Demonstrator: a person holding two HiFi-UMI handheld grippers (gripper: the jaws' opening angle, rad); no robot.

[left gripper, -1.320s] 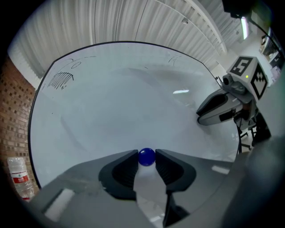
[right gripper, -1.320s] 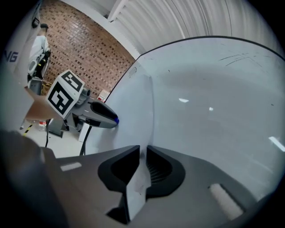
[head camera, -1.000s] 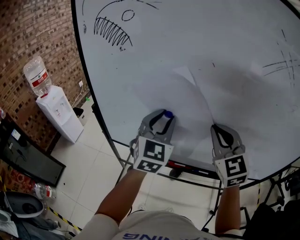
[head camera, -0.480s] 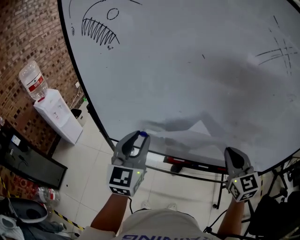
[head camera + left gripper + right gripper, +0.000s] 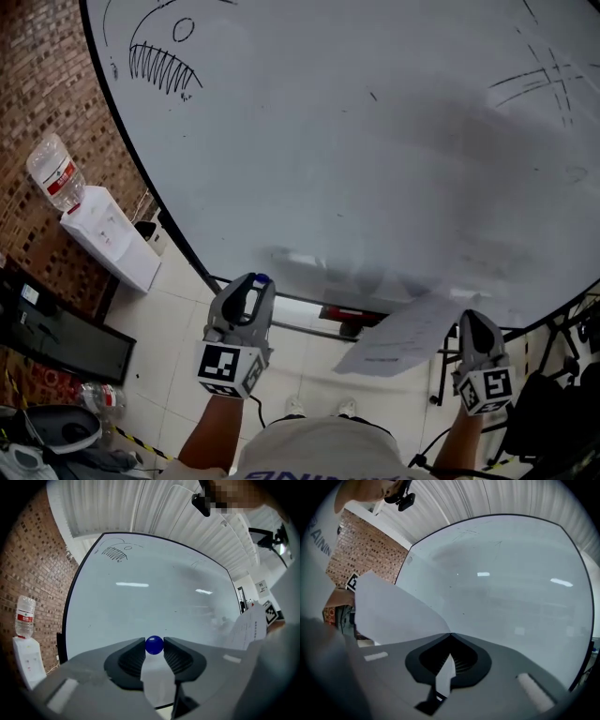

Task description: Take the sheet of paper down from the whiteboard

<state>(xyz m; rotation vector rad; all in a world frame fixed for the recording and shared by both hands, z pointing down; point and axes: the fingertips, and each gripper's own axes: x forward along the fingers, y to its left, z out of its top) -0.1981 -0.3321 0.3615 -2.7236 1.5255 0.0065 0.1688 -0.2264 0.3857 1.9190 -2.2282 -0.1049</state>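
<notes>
I am bringing both grippers down off the whiteboard: the left gripper is clamping the magnet below the whiteboard's bottom edge, and the paper is hanging free of the whiteboard, pinched in the right gripper's closed jaws, so removal looks done.

Red-brown brick wall at left. White box-shaped water dispenser upright against it. Clear plastic water bottle with red label upended on top of dispenser. Small dark bin just beside dispenser. Pale tiled floor below. Black flat rectangular panel lower left, near dispenser. Small clear plastic bottle lying by panel, yellow-black striped tape near it. White corrugated ceiling overhead in left gripper view.
</notes>
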